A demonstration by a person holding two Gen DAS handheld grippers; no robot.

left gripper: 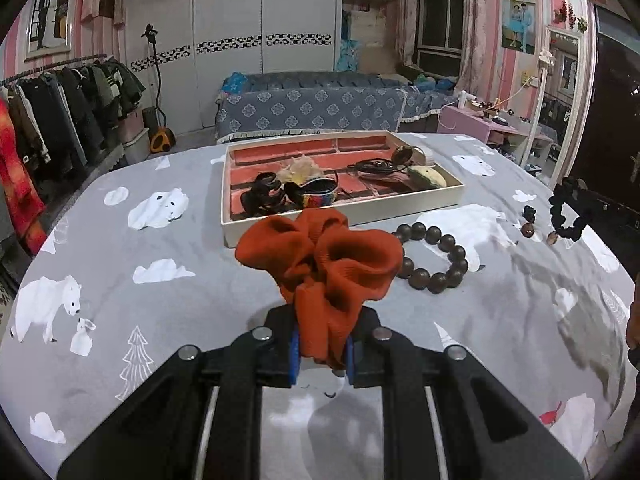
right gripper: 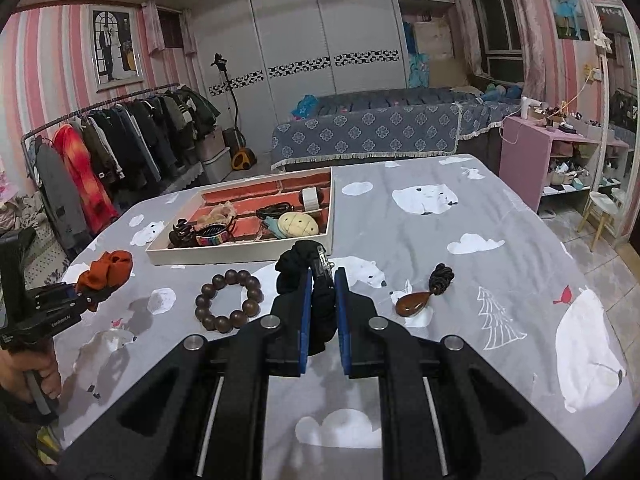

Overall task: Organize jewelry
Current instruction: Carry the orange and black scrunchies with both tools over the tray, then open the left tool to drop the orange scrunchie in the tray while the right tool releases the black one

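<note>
Pink-striped walls, a white sliding wardrobe and a rail of hanging coats ring a bench covered with a grey cloth printed with white polar bears. Toward the far side of that cloth sits a shallow white cardboard tray lined in red, which holds a black hair clip, a striped multicoloured band, a pale feathery piece, a dark cord and a cream-and-green stuffed charm.

From the left wrist view, the left claw is closed down on the lower folds of a rust-orange fabric scrunchie, the blue pads pressing it from both sides while the rest of the cloth fans out above them, in front of the tray's near wall. Just to the right of it, flat on the cloth, lies a bracelet of round dark-brown wooden beads.

From the right wrist view, the right claw is pinched almost together on a black fabric scrunchie, gripping it near the tray's near edge; a small dark metallic piece shows at the fingertips, though what it is cannot be made out. To the right of this claw, resting on the cloth, is a brown teardrop pendant with a dark knotted cord. The bead bracelet lies between the two claws.
</note>
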